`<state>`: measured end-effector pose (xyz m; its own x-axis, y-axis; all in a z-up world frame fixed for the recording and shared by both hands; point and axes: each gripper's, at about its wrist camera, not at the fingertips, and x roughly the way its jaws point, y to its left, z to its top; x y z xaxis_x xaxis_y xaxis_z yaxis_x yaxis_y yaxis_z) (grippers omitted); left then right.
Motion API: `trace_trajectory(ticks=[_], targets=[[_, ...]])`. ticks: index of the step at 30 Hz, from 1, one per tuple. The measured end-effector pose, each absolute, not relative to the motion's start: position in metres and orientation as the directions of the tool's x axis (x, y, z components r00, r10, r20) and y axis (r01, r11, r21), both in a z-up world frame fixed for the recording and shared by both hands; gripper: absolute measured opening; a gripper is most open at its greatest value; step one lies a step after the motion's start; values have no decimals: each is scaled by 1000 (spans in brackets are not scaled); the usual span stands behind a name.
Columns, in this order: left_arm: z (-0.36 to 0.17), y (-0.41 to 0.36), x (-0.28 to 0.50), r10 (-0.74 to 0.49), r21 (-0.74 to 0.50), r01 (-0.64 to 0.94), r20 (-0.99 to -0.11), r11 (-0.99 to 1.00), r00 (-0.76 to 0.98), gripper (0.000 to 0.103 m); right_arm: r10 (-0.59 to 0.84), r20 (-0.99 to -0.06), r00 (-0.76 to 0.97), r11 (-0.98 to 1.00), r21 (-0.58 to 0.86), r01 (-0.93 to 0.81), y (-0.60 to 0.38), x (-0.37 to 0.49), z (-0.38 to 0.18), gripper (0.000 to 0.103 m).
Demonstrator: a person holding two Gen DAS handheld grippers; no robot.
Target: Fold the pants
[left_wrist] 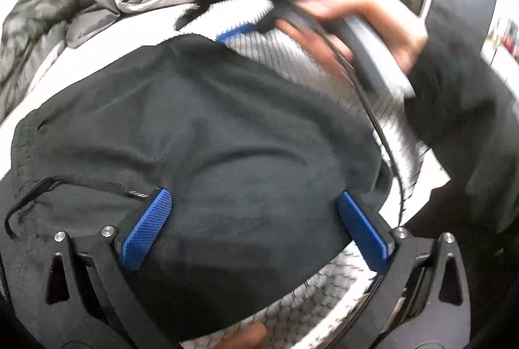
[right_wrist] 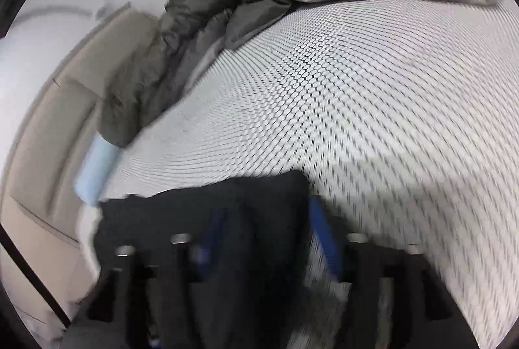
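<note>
**laundrybot_fan:** Okay, so where are the black pants (left_wrist: 201,135) at this moment? Trying to read these two wrist views.

**gripcam_lurker:** Spread over the white mattress cover (right_wrist: 373,83) with the dark honeycomb print. In the left wrist view they fill most of the middle, waistband and a zippered pocket (left_wrist: 81,183) off to the left side. A grey-green puffy comforter (left_wrist: 65,2) is bunched along the far edge of the bed, well apart from the pants.

**laundrybot_fan:** And the left gripper (left_wrist: 256,229)?

**gripcam_lurker:** Jaws spread wide. Both blue pads (left_wrist: 147,229) sit over the black fabric, one on each side, with a broad stretch of cloth between them. Nothing pinched, as far as I can see. A fingertip pokes into the bottom edge of that view.

**laundrybot_fan:** Right one?

**gripcam_lurker:** Its own camera is badly motion-blurred. The right gripper (right_wrist: 269,238) has its jaws apart; black fabric runs up between the blue fingers (right_wrist: 324,235) and over the left one, but I can't tell if either pad actually presses on it. From the left wrist view you see the person's right hand (left_wrist: 360,24) wrapped round that tool's handle, dark sleeve (left_wrist: 460,109) behind it, hovering past the far edge of the pants, with a black cable (left_wrist: 379,122) trailing down.

**laundrybot_fan:** Anything else?

**gripcam_lurker:** A pale blue corner (right_wrist: 95,167) at the mattress edge, beige flooring (right_wrist: 48,135) past it.
</note>
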<state>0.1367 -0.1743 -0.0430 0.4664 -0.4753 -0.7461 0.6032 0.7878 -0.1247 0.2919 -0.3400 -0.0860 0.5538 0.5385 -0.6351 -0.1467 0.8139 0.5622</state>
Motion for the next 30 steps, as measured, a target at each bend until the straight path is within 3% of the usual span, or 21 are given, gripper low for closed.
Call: trace_trajectory(ticks=[3, 6, 7, 8, 10, 11, 13, 17, 20, 22, 25, 27, 30], targets=[[-20, -137, 147, -517, -198, 555, -690, 808, 507, 102, 577, -611, 543, 786, 596, -164, -345, 247, -86, 68], [-8, -96, 167, -465, -206, 453, -663, 867, 587, 102, 595, -634, 493, 781, 602, -168, -335, 220, -101, 67], [-8, -87, 170, -441, -201, 424, -664, 883, 604, 102, 604, -642, 473, 779, 601, -180, -323, 218, -106, 55], [-9, -70, 178, -401, -196, 371, -669, 908, 626, 102, 599, -644, 475, 786, 587, -195, -319, 216, -107, 32], [-11, -49, 191, -354, -201, 301, -678, 932, 644, 102, 587, -654, 477, 798, 567, -205, -309, 222, -107, 14], [-12, -35, 198, -318, -204, 247, -680, 947, 660, 102, 580, -643, 501, 802, 557, -213, -308, 230, -102, 11], [-14, -20, 208, -287, -201, 204, -688, 958, 667, 102, 554, -624, 552, 817, 536, -213, -310, 247, -92, 11], [-16, -9, 211, -236, -148, 186, -693, 971, 682, 102, 351, -699, 622, 924, 365, -112, -311, 242, -73, 33], [-14, -26, 208, -229, -70, 247, -670, 966, 706, 102, 273, -676, 684, 960, 243, -142, -301, 211, -57, 51], [-16, -45, 204, -237, -24, 298, -668, 954, 706, 102, 262, -640, 722, 965, 173, -197, -290, 179, -47, 56], [-24, -73, 192, -290, 3, 405, -693, 914, 660, 102, 350, -623, 700, 935, 183, -305, -251, 156, -46, 59], [-40, -81, 196, -269, 38, 440, -743, 897, 612, 102, 396, -662, 636, 906, 168, -389, -223, 154, -61, 59], [-60, -74, 193, -205, 91, 442, -791, 893, 576, 102, 299, -763, 573, 897, 19, -442, -186, 165, -94, 58]])
